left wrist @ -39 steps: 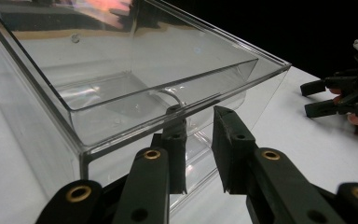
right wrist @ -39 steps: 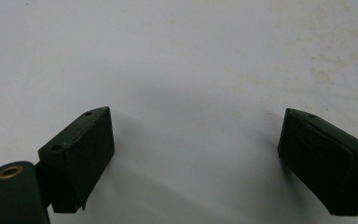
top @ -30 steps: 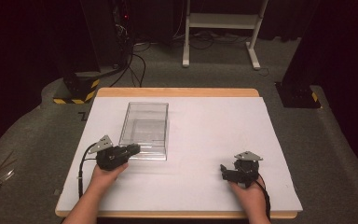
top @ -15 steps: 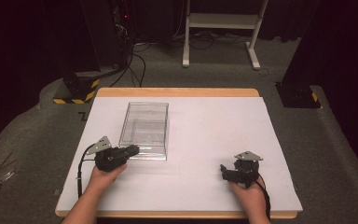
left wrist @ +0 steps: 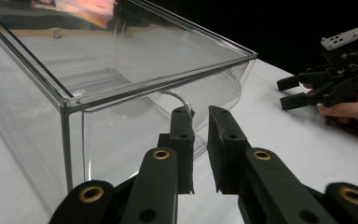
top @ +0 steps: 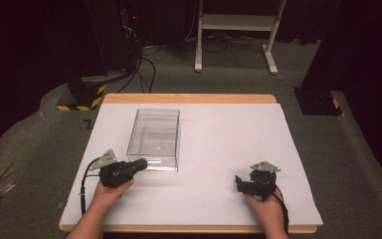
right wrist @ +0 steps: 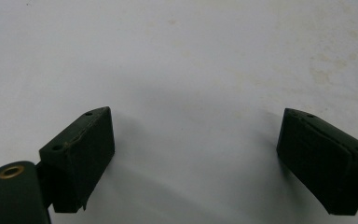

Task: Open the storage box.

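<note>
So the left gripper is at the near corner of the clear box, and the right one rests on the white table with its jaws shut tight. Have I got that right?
Not quite: the right gripper has its jaws spread wide with bare white table between them, as the right gripper view shows. The rest holds: the left gripper is at the near corner of the clear box.

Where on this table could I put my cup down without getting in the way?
The table is bare from the clear box to its right edge, and between the two grippers. It is crowded where the left gripper meets the box's near wall.
</note>
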